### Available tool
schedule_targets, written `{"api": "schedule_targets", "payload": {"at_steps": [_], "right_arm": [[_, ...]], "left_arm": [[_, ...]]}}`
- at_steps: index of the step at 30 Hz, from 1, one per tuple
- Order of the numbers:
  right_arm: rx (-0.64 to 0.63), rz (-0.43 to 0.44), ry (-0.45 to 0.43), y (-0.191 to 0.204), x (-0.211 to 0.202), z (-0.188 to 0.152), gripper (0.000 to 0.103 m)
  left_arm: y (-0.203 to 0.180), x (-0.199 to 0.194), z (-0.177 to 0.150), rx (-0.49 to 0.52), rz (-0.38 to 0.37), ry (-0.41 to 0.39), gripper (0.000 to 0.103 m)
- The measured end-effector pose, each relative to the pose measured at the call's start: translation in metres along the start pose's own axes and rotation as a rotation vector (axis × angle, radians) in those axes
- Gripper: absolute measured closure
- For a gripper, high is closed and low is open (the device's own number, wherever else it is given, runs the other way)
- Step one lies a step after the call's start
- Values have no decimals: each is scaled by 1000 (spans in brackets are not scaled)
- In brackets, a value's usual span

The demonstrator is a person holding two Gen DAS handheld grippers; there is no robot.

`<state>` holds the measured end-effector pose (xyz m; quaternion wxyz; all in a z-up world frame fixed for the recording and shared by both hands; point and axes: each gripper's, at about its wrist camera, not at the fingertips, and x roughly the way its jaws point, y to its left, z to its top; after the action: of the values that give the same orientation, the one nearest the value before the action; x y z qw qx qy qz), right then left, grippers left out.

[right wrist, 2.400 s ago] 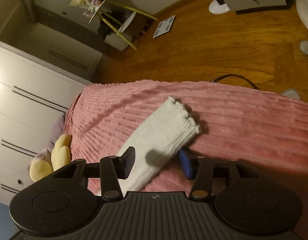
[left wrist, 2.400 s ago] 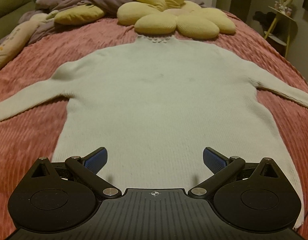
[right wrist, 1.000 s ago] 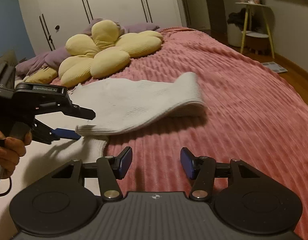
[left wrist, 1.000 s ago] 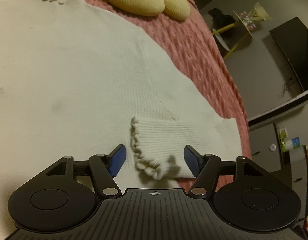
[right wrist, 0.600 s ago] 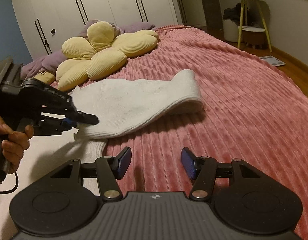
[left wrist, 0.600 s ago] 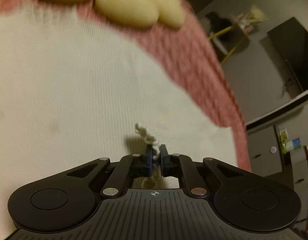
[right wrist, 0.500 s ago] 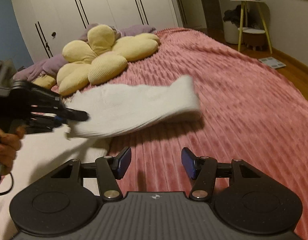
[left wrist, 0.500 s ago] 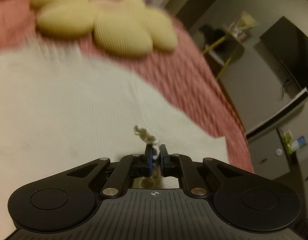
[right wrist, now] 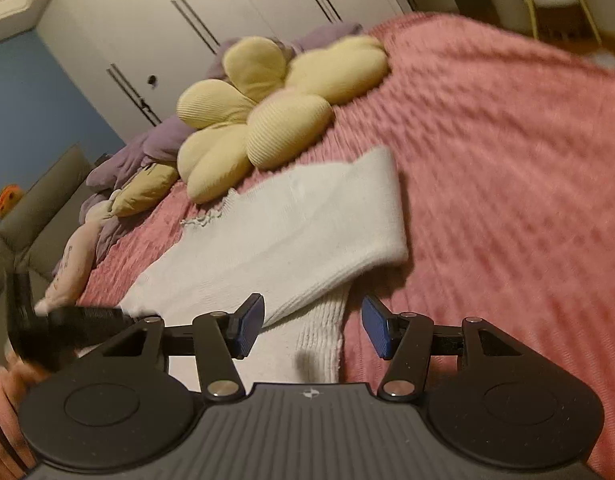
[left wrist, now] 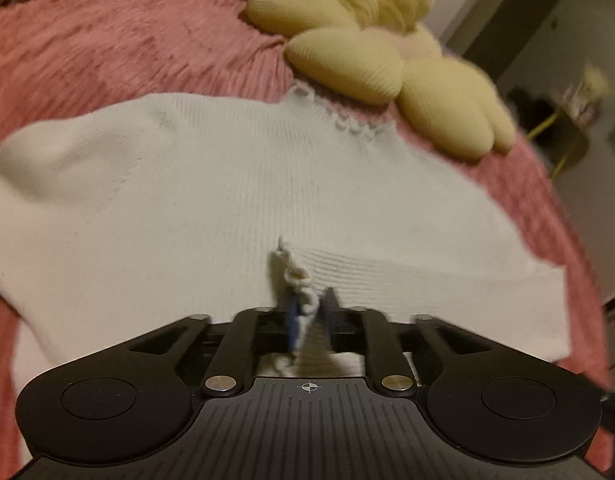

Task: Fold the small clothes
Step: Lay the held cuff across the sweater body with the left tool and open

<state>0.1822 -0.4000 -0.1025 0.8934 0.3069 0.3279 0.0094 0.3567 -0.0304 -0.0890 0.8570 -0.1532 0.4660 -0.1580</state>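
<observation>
White knit cuff (left wrist: 297, 280) sits between the left tool's (left wrist: 309, 322) just-loosening pads, so it could spring back unfolded.

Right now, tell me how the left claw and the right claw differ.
The left claw has its jaws only narrowly apart, having just been opening; the right claw has its jaws wide. The left claw has the frilled cuff of the white sweater between its fingers; the right claw grips nothing, with only sweater showing through its gap. Shared: both are black with blue pads and point over the sweater on the pink bedspread.
</observation>
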Motion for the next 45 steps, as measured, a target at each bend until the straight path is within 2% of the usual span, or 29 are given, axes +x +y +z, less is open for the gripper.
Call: {"api": "schedule_targets", "payload": {"at_steps": [1,3,4,5,6,8,12,15,17,20,25,30,33,35,40,45], "right_arm": [[7,-6,5,0,2,0,48],[-2,-12,5,0,4,0,48],[-6,-13,6,0,5,2,48],[-4,-9,6,-1,6,3,48],[3,-6,7,-1,6,4,48],[24,6,10,-2,8,7,48],[56,56,25,1,16,11,48],[50,64,45,9,27,12,48],[32,55,55,16,36,12,53],[28,24,51,22,46,13,61],[57,-7,48,25,61,16,62],[114,-61,17,16,66,19,65],[139,-91,20,12,73,20,77],[112,-121,14,14,78,20,84],[-76,-208,-4,42,80,19,86],[-200,-281,-23,52,83,11,88]], "left_arm": [[0,0,0,-14,-37,1,52],[-2,5,4,-17,-60,12,53],[-5,9,7,6,-43,24,77],[-10,10,3,29,-6,30,93],[-12,12,4,42,23,36,95],[-14,5,10,16,2,21,95],[-22,-31,25,33,-36,-102,96],[-18,-50,38,64,10,-187,95],[-3,-59,43,62,68,-217,96],[24,-62,47,12,123,-208,96],[53,-54,37,-7,196,-170,95],[73,-48,31,-42,198,-150,95],[73,-43,29,-22,208,-157,95],[75,-42,29,-28,204,-159,95],[79,-40,30,-24,190,-159,95],[77,-36,35,12,193,-171,95]]}}
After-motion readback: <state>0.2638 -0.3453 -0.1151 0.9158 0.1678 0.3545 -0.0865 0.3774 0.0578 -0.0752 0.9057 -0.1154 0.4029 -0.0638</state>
